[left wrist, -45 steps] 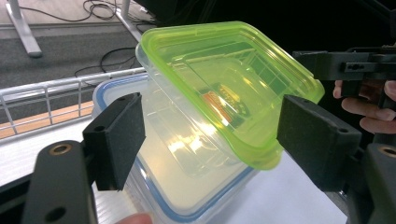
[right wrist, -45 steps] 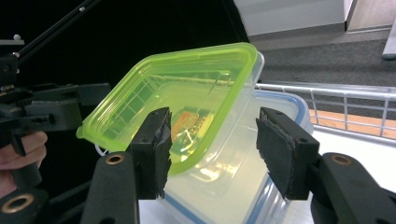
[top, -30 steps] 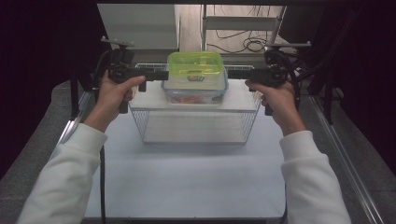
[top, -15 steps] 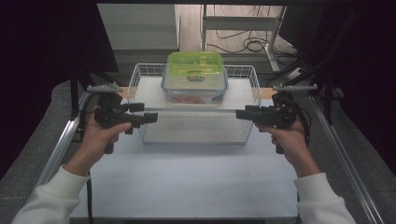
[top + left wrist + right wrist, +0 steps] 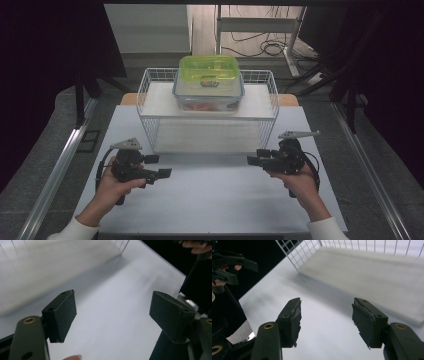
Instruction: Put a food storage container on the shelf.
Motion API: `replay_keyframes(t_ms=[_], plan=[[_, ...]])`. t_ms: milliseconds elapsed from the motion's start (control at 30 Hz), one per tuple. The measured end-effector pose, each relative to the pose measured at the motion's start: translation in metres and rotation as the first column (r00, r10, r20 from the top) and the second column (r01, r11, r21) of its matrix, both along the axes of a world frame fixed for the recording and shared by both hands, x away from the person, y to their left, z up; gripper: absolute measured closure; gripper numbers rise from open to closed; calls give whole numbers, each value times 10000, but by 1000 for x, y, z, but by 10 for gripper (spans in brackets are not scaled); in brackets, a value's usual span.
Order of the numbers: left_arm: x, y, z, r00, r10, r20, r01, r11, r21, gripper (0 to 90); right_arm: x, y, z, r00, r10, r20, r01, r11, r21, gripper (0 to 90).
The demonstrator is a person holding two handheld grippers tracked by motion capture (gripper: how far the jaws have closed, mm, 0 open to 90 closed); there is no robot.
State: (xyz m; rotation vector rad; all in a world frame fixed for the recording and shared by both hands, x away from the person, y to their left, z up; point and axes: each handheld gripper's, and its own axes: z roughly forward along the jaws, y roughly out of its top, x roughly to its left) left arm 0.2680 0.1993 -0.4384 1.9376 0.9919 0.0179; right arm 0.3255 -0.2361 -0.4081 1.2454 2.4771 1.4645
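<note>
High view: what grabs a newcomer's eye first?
The lime-green lidded container, stacked on a clear box on the shelf of the white wire rack at the far end of the table. Nearer, the left gripper and right gripper sit low over the white tabletop, jaws open with nothing between them, pointing toward each other.

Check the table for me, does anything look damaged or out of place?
One thing: the pads on the right claw look frayed, with ragged, peeling edges. Otherwise all is tidy: the green-lidded box sits squarely on a clear box on the wire rack.
</note>
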Motion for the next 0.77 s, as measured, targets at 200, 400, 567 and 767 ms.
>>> replay_keyframes(t_ms=[200, 400, 567, 767], plan=[[-6, -1, -26, 9997, 46, -227, -44, 10000, 68, 217, -12, 2, -30, 9999, 109, -122, -112, 9996, -253, 405], [-10, -2, -34, 9999, 59, -125, -55, 9994, 339, 220, -16, 6, -42, 9996, 245, -139, -253, 9981, -566, 399], [-16, 1, -40, 9999, 22, -132, -16, 9988, 481, 220, -20, 7, -47, 9994, 295, -155, -302, 9984, -473, 395], [-15, -1, -41, 9999, 67, -128, -60, 9987, 514, 215, -22, 4, -43, 9996, 279, 78, -278, 9994, -195, 361]])
